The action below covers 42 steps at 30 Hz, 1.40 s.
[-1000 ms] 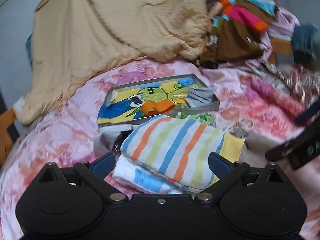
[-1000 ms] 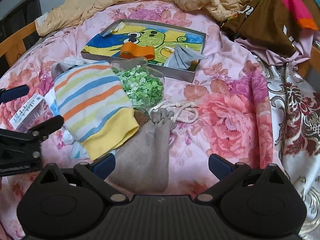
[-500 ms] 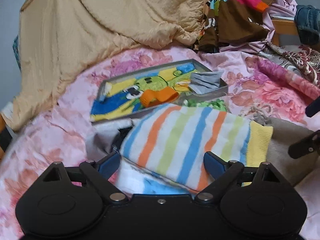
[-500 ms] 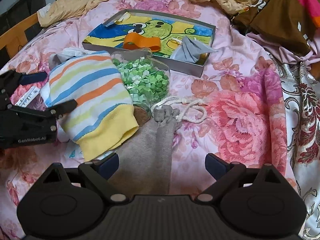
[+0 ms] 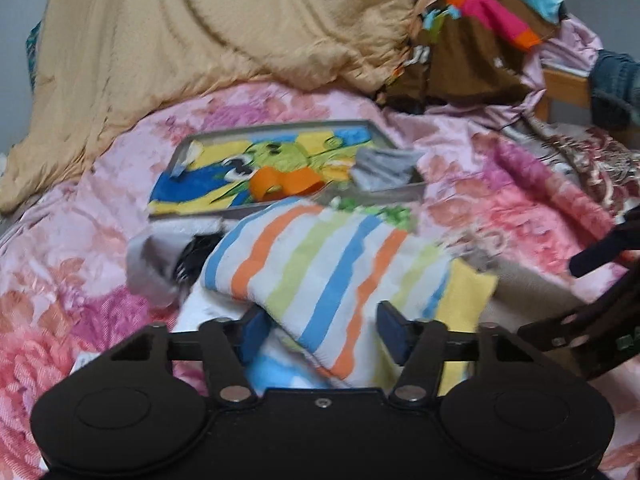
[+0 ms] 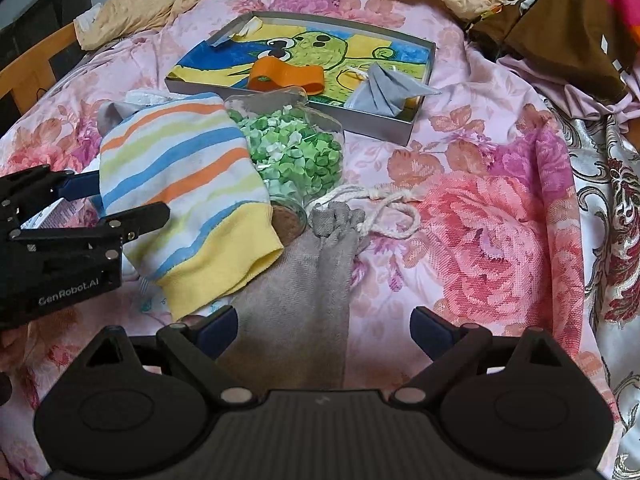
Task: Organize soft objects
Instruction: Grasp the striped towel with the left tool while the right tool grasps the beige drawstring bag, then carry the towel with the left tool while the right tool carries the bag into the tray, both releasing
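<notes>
Left wrist view puts us right over the striped sock (image 5: 332, 276), a flat, limp knit thing in orange, blue and green bands with a yellow cuff, lying on the pink floral bedspread (image 5: 80, 248) on top of a white-and-blue cloth (image 5: 276, 376). It looks light and floppy, I'd say no weight at all, so it should drape and sag the instant it leaves the bed; the folded near edge, where the layers double up, looks like the best place to pinch, since a single layer might slip free. The left gripper (image 5: 326, 334) sits low and level at that edge, its jaws parted, one blue pad on either side of the fabric but not pressing it that I can make out, so nothing is held. From the right wrist view, the sock's far side rests against a glass jar of green paper stars (image 6: 296, 152) tipped on its side, and that one is hard and breakable, so a careless tug could roll it. Touching the cuff lies a beige drawstring pouch (image 6: 304, 292), soft too. The right gripper (image 6: 324, 330) hovers over that pouch, fingers spread wide, empty. Beyond sits a shallow grey cartoon tray (image 6: 400, 130) holding an orange strap (image 6: 286, 76) and a grey cloth (image 6: 384, 92).
</notes>
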Available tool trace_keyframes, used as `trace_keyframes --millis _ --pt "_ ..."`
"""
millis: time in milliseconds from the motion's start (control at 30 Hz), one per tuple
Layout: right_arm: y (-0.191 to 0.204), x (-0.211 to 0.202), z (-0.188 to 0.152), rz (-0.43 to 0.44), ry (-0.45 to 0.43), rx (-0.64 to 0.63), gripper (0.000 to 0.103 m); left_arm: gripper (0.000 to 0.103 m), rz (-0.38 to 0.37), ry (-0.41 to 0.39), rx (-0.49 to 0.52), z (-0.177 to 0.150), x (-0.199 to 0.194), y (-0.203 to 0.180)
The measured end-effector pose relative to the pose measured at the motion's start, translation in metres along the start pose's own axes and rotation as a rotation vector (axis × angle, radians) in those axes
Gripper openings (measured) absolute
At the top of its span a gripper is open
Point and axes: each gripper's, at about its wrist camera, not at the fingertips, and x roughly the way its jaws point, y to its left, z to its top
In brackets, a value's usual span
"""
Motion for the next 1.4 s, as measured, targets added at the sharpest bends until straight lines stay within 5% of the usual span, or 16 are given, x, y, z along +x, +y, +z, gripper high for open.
trace_keyframes --millis 267,333,400,600,700,767,833,933,1400 --pt "-0.002 0.004 0.000 -0.005 0.004 0.011 0.095 0.054 -0.057 0.025 -0.034 0.001 0.008 -0.010" --pt "-0.002 0.007 0.000 0.000 0.013 0.021 0.082 0.043 -0.052 0.036 -0.035 0.001 0.009 -0.011" --pt "-0.002 0.010 0.000 0.013 0.027 0.030 0.072 0.019 -0.049 0.047 -0.033 0.003 0.008 -0.012" --pt "-0.009 0.013 0.000 0.046 0.048 0.085 0.042 0.014 -0.099 0.018 -0.072 0.006 -0.002 -0.010" --pt "-0.011 0.016 0.000 0.082 0.066 0.111 0.037 0.014 -0.134 0.009 -0.020 0.004 -0.006 -0.022" --pt "-0.011 0.018 -0.001 0.087 0.079 0.108 0.032 0.015 -0.106 0.020 0.024 0.000 -0.005 -0.031" --pt "-0.009 0.018 -0.002 0.081 0.076 0.104 0.016 0.015 -0.085 0.040 0.038 -0.004 -0.001 -0.033" --pt "-0.010 0.016 -0.001 0.074 0.061 0.107 0.010 0.013 -0.072 0.044 0.017 -0.005 -0.003 -0.030" --pt "0.017 -0.045 -0.006 -0.091 -0.276 -0.084 0.007 0.011 0.237 -0.113 0.198 0.010 -0.081 -0.055"
